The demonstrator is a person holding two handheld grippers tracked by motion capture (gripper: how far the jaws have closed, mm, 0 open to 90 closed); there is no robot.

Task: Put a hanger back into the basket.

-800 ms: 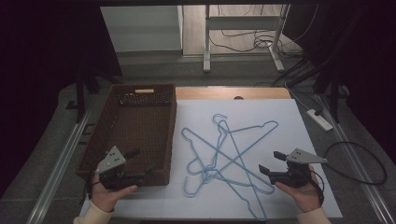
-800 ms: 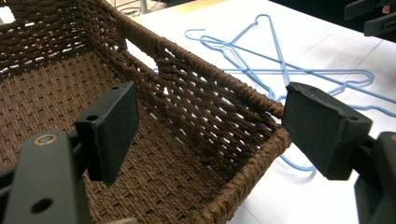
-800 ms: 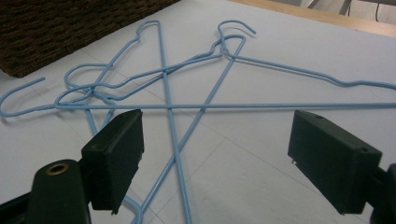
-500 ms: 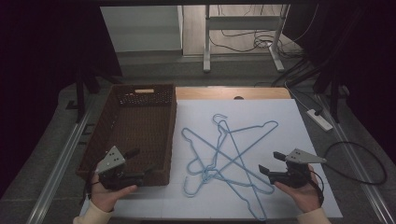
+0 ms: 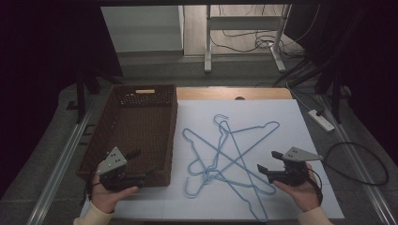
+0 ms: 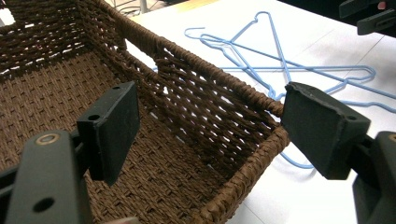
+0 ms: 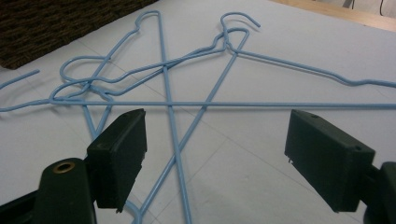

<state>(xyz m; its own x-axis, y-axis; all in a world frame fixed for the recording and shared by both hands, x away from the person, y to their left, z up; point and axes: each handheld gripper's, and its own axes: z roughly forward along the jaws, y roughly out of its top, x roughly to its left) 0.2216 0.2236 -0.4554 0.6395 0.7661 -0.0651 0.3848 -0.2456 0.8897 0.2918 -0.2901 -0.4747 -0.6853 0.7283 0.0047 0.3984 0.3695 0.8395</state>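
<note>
**Hangers loose beside the basket**

I see the tangled light-blue wire hangers point(image 5: 230, 152) lying right of the brown woven wicker basket point(image 5: 136, 131). My right tool point(image 5: 264, 171) is released beside them; my left tool point(image 5: 146, 174) gapes empty over the basket's near corner.

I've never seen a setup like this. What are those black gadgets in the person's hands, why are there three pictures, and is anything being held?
A person sits at a table with a hand-held, two-jaw gripper in each hand: the left gripper and the right gripper. The high view comes from a fixed camera above, looking down on the white table. The other two pictures come from small cameras riding on each gripper, looking out between its black jaws.

On the table lie a brown woven basket with nothing in it and, beside it, a tangle of blue wire hangers. The left gripper's camera looks over the basket's corner; the right one faces the hangers.

Both grippers stand wide open and hold nothing.
</note>
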